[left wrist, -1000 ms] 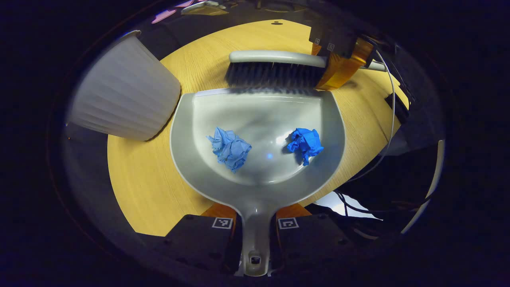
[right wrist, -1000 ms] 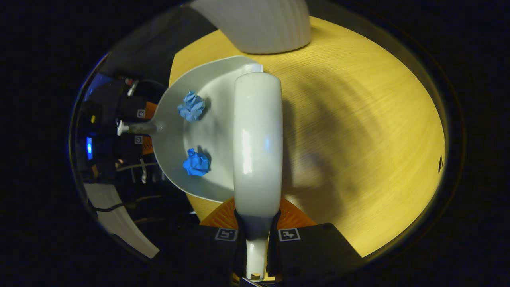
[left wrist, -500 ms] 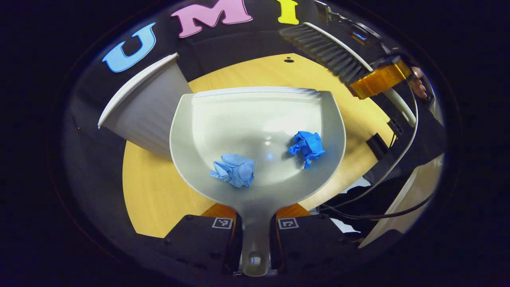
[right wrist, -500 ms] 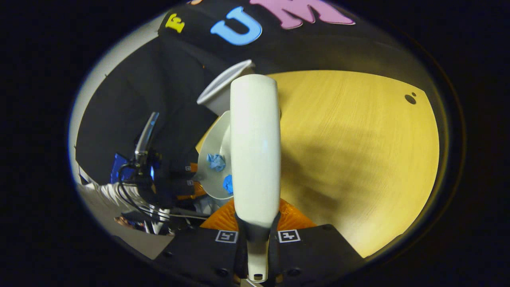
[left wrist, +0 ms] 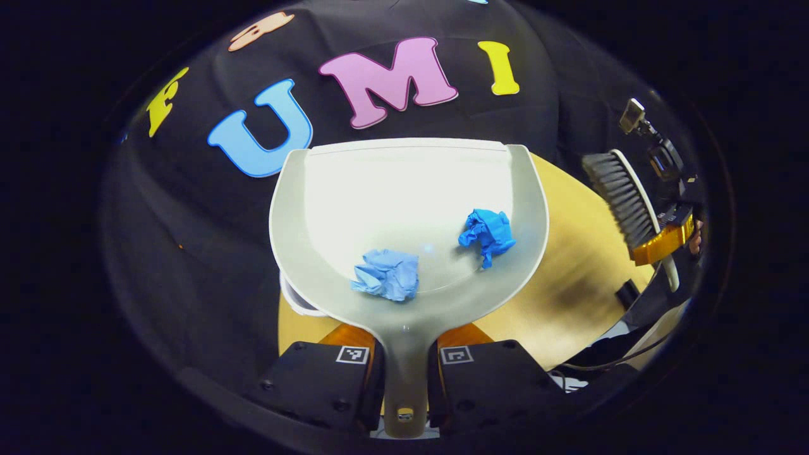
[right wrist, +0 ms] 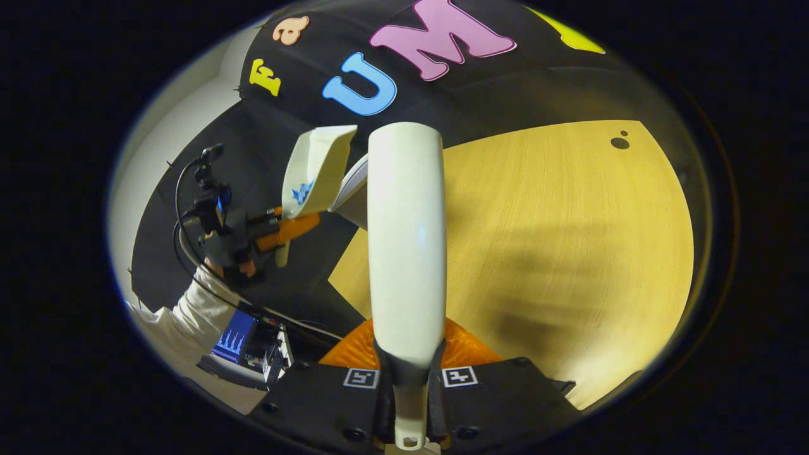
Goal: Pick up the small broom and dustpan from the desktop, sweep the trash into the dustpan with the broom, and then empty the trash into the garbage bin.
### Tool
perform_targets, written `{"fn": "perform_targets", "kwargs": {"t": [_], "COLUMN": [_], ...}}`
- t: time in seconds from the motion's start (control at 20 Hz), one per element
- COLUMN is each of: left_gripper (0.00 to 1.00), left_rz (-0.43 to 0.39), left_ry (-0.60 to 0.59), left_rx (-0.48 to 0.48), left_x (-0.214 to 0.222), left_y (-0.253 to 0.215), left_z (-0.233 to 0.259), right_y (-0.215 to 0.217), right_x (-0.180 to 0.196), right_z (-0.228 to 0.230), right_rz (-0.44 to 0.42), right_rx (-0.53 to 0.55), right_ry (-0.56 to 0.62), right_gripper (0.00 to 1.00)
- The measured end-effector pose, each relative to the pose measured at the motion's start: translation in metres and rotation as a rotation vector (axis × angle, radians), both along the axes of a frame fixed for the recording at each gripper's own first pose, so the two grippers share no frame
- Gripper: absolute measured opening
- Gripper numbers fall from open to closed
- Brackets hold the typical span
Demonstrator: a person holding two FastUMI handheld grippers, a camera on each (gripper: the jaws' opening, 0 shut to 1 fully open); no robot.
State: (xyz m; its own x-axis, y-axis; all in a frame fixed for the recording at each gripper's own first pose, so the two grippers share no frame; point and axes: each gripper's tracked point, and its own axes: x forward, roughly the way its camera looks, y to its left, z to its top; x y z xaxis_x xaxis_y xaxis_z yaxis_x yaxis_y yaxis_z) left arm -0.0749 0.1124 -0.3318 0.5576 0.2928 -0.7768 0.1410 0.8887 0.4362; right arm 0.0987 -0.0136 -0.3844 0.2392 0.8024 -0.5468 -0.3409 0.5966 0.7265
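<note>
My left gripper (left wrist: 404,363) is shut on the handle of the grey dustpan (left wrist: 404,189), which is raised off the table. A pale blue paper wad (left wrist: 387,281) and a darker blue wad (left wrist: 486,230) lie in its bowl. My right gripper (right wrist: 409,382) is shut on the handle of the white broom (right wrist: 406,240), which points forward above the wooden table (right wrist: 556,240). In the right gripper view the dustpan (right wrist: 316,167) hangs up at the left, over the white bin's rim (right wrist: 355,183). The broom's bristles (left wrist: 622,199) show at the right of the left gripper view.
A sliver of the white bin (left wrist: 294,302) peeks out under the dustpan's left edge. The tabletop (left wrist: 569,284) runs off to the right. A person's white sleeve (right wrist: 189,309) and a small screen (right wrist: 243,341) sit low at the left.
Both grippers have risen off the table. The dustpan has lifted and moved over the bin, and the broom has swung away to the right. The pale wad slid toward the handle.
</note>
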Motion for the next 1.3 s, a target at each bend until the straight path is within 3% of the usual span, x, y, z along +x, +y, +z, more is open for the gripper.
{"fn": "perform_targets", "kwargs": {"t": [0.35, 0.55, 0.9, 1.3], "left_gripper": [0.25, 0.24, 0.25, 0.24], "left_rz": [0.046, 0.056, -0.092, -0.359], "left_ry": [0.137, 0.225, 0.355, 0.466], "left_rx": [0.383, 0.535, 0.833, 1.263], "left_x": [-0.013, -0.01, -0.003, 0.006], "left_y": [0.018, 0.017, 0.012, 0.019], "left_z": [-0.005, -0.003, 0.008, 0.03], "right_y": [0.003, -0.002, -0.01, -0.017], "right_x": [-0.004, -0.001, 0.006, 0.002], "right_z": [-0.007, -0.013, -0.019, -0.029], "right_rz": [0.003, -0.007, -0.047, -0.072], "right_rx": [0.003, 0.001, 0.007, -0.016], "right_ry": [0.016, 0.033, 0.062, 0.074], "right_gripper": [0.22, 0.21, 0.21, 0.21]}}
